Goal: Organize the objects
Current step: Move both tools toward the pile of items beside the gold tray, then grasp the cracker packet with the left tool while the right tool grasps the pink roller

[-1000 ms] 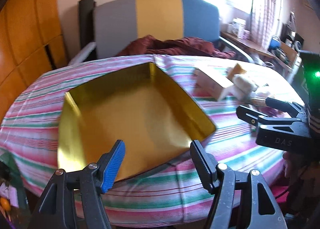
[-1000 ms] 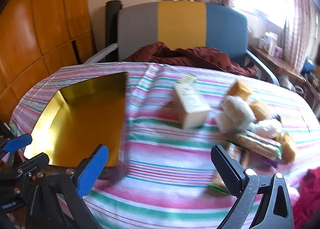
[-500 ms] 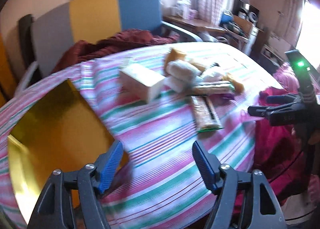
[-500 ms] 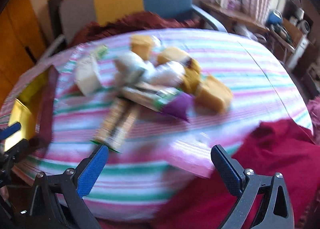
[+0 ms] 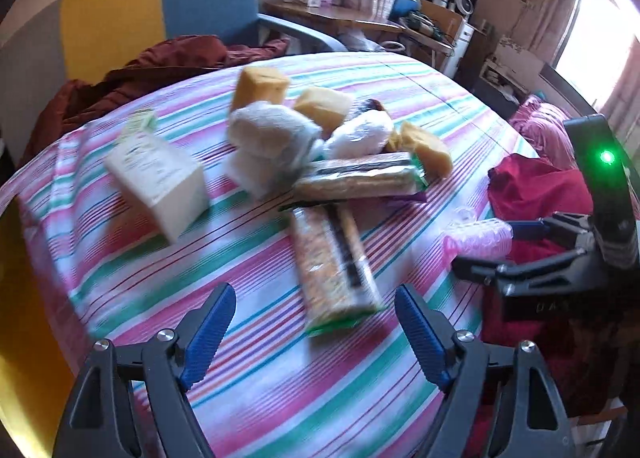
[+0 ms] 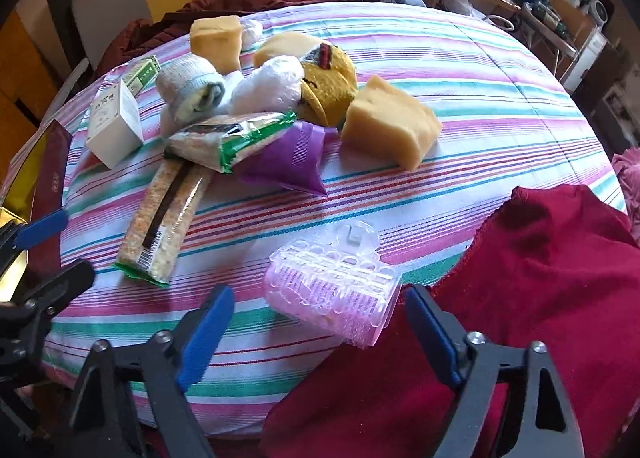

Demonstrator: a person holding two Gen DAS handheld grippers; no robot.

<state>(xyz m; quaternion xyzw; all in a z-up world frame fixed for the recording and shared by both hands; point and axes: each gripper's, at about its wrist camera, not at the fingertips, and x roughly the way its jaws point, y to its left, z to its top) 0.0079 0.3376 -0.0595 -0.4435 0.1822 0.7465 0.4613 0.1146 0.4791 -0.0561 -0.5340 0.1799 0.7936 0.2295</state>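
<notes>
A pile of objects lies on the striped tablecloth: a white box, a snack bar pack, a green-edged pack, a purple pouch, yellow sponges, wrapped rolls and a clear pink plastic case. My right gripper is open, just in front of the pink case. My left gripper is open and empty, just short of the snack bar pack. The gold tray shows at the far left edge.
A dark red cloth lies over the table's near right edge. A grey, yellow and blue chair with a maroon cloth stands behind the table. A cluttered desk is at the back right.
Both grippers have swung right, from the gold tray to the pile of objects. The pink case has come into view in front of the right gripper. Both stay open.
</notes>
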